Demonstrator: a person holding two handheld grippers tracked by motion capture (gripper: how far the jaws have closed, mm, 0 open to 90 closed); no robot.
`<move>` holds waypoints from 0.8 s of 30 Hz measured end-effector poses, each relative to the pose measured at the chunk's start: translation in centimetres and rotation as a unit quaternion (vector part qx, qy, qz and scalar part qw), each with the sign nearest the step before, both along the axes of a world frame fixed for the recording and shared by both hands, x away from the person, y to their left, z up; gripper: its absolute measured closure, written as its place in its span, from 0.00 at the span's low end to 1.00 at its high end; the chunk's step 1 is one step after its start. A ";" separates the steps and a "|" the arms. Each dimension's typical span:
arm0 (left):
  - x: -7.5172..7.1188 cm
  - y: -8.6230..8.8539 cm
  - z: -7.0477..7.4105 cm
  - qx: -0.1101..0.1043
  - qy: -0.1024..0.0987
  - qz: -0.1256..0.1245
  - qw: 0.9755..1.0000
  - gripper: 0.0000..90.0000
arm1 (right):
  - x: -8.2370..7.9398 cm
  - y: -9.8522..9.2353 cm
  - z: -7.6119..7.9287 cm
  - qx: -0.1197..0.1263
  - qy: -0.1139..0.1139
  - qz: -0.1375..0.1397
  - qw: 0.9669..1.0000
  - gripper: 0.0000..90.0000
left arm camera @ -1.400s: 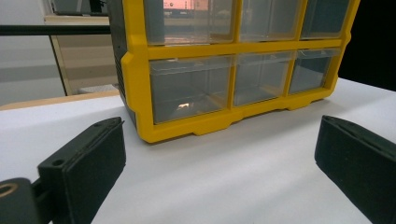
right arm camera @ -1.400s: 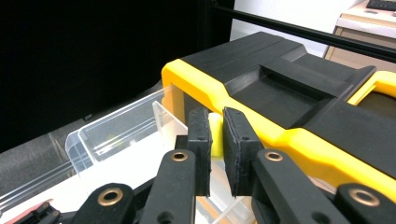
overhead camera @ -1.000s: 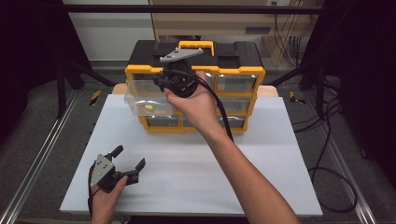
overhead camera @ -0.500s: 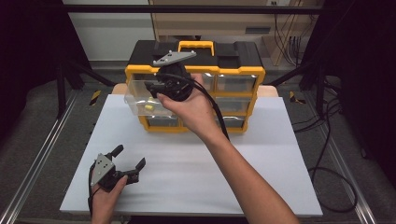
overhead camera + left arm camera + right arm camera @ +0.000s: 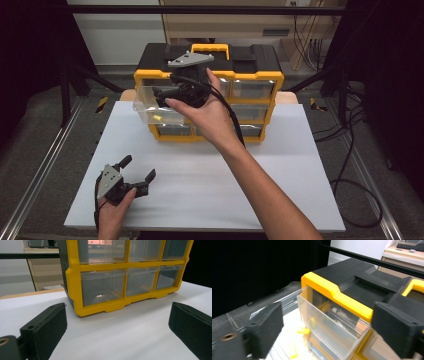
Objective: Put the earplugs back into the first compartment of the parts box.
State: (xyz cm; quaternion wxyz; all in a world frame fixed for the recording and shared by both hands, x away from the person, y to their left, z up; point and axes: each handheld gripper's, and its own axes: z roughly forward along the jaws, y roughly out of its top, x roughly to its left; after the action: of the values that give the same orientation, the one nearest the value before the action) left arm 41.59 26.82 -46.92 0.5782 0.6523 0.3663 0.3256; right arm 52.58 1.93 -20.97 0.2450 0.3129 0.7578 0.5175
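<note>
Clear drawer pulled out of yellow organiser, between right gripper's just-opened fingers, unheld

No legible text or labels

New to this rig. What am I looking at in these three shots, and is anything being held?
There is no robot here: a person holds a pair of handheld tongs in each hand. The high view looks down on the white table from above the person's side. The other two pictures come from cameras riding on the tongs, looking along their black jaws.

At the back of the table stands a yellow and black drawer cabinet. Its clear drawer at upper left is pulled out, with small yellow pieces inside.

The right tongs sit at that drawer. Their jaws have just been opening and now stand wide, pressing on nothing. The left tongs rest open near the table's front, facing the cabinet, also empty.
</note>
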 end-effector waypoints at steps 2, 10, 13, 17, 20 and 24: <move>0.0 0.0 0.0 0.000 0.000 0.000 1.000 0.02 | 0.0 -0.4 0.0 0.002 -0.006 -0.001 1.000 0.07; 0.0 -0.1 0.0 0.002 0.000 -0.001 1.000 0.02 | -0.2 -2.2 0.3 0.009 -0.015 -0.001 1.000 0.06; 0.0 -0.1 -0.1 0.002 0.001 0.000 1.000 0.02 | -0.2 -3.0 0.4 0.010 -0.020 -0.001 1.000 0.07; 0.0 -0.1 -0.1 0.003 0.001 0.000 1.000 0.02 | -0.2 -4.2 0.6 0.010 -0.021 -0.006 1.000 0.07; 0.0 -0.2 -0.1 0.004 0.001 0.000 1.000 0.02 | -0.2 -5.0 0.5 0.013 -0.019 -0.010 1.000 0.07; 0.0 -0.2 -0.1 0.005 0.001 -0.001 1.000 0.02 | -0.2 -6.0 0.3 0.014 -0.016 -0.017 1.000 0.07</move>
State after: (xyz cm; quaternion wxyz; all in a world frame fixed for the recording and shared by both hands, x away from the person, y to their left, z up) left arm 41.59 26.62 -47.00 0.5749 0.6557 0.3652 0.3259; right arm 52.42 -4.04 -20.68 0.2616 0.3205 0.7409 0.5291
